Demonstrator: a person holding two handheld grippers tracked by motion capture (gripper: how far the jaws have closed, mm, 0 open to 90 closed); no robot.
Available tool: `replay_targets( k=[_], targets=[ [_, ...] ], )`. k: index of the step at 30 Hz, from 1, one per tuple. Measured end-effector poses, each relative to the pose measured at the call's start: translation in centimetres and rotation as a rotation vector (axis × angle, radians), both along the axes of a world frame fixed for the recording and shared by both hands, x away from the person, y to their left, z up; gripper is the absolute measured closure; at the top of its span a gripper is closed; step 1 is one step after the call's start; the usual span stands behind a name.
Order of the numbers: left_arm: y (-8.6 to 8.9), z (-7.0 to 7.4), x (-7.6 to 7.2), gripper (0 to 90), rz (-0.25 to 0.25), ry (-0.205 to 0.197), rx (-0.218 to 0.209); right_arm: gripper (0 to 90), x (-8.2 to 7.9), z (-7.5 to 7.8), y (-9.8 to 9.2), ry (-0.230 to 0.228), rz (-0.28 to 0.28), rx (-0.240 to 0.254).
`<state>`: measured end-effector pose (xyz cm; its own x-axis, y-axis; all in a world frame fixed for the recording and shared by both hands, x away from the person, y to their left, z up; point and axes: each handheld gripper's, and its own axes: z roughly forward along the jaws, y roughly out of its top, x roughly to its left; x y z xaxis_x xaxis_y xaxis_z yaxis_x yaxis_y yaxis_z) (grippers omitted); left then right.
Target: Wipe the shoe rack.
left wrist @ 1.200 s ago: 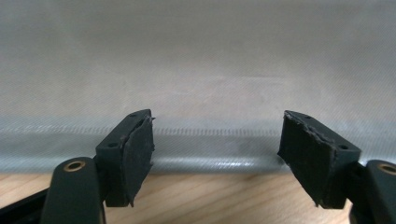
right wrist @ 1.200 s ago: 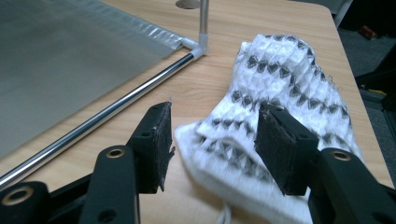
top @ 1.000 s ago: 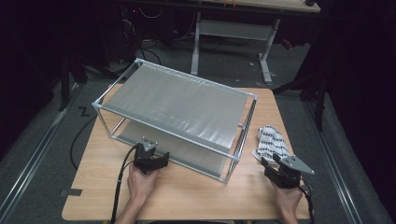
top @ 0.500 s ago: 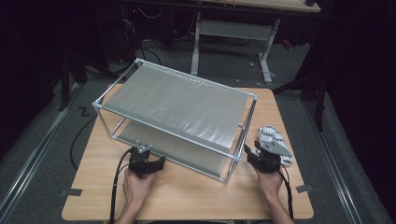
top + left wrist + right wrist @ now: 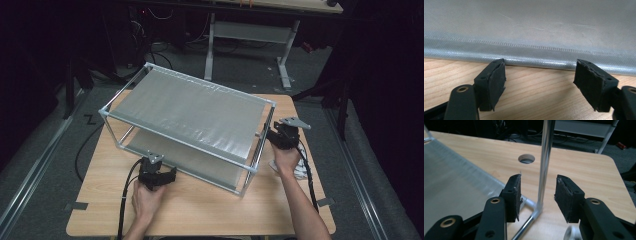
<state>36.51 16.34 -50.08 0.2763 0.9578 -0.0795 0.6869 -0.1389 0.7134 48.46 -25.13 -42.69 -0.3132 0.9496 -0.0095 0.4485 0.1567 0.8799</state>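
Metal and upright, the rack's corner post (image 5: 544,165) stands between the right tongs (image 5: 537,195), half-spread, just closing, not yet pinching; the left tongs (image 5: 540,80) gape beside the rack's lower shelf (image 5: 529,30).

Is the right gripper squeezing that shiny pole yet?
Apart. In the right gripper view the pole stands between the right gripper pads with a gap on each side. The jaws have just been closing around it but don't press it.
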Motion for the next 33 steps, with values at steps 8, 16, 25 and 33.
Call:
replay_targets(
  k=[8, 16, 25, 33],
  targets=[
    [-0.1, 0.0, 0.0, 25.3, -0.007, 0.001, 0.003, 62.2, 2.7, 0.7, 0.6, 0.012, 0.004, 0.038],
    [-0.2, 0.0, 0.1, 25.7, -0.014, -0.002, 0.004, 75.5, 3.4, 0.8, 0.5, 0.036, 0.006, 0.025],
    [-0.2, 0.0, 0.1, 25.4, -0.013, -0.001, -0.003, 80.6, 2.6, 0.7, 0.5, 0.025, 0.028, -0.016],
    [0.3, 0.1, 0.0, 27.7, -0.014, 0.004, -0.019, 80.8, -0.2, 0.3, -0.3, -0.006, 0.064, -0.018]
  ],
)
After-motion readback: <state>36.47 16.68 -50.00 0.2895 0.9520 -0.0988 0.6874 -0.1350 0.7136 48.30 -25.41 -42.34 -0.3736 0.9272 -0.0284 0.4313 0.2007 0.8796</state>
